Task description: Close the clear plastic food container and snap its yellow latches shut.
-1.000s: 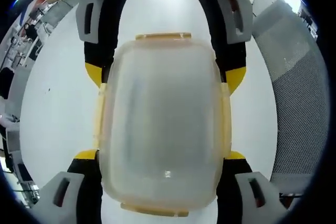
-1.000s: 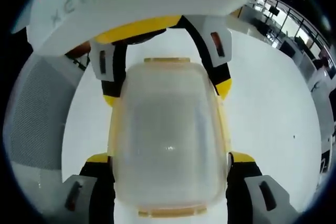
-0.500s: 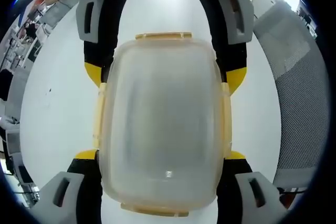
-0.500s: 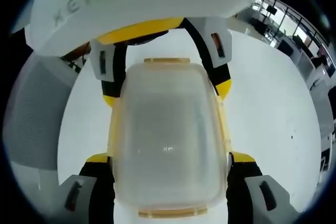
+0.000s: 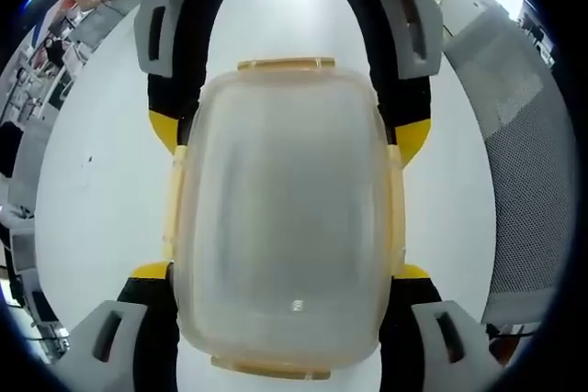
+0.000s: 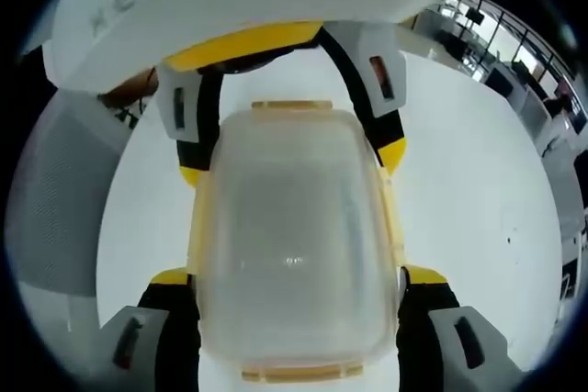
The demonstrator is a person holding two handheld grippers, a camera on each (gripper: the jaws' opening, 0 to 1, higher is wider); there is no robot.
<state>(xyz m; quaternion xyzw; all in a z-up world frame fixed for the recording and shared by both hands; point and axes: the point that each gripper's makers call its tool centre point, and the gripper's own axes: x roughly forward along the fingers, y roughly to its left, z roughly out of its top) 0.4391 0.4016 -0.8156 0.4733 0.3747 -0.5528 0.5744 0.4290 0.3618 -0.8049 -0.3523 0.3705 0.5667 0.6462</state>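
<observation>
Container (image 5: 280,222) sits on a white table (image 5: 92,190), lid on, held between both grippers from opposite ends. In the left gripper view, going left to right: the left side latch (image 5: 172,199), a pale yellow strip lying flat along the wall, then the frosted lid, then the right side latch (image 5: 395,204), also flat. The left gripper (image 5: 280,319) has its jaws spread as wide as the box and pressed against its sides near those latches; the right gripper (image 5: 280,107) does the same at the far end. In the right gripper view the right gripper (image 6: 294,323) is nearest, jaws likewise wide and clamping the container (image 6: 289,236). Nothing has shifted over the last second; both squeezes are steady. Judging by the flush side latches, those are likely snapped, while the end latch (image 5: 287,63) may remain to be checked.
</observation>
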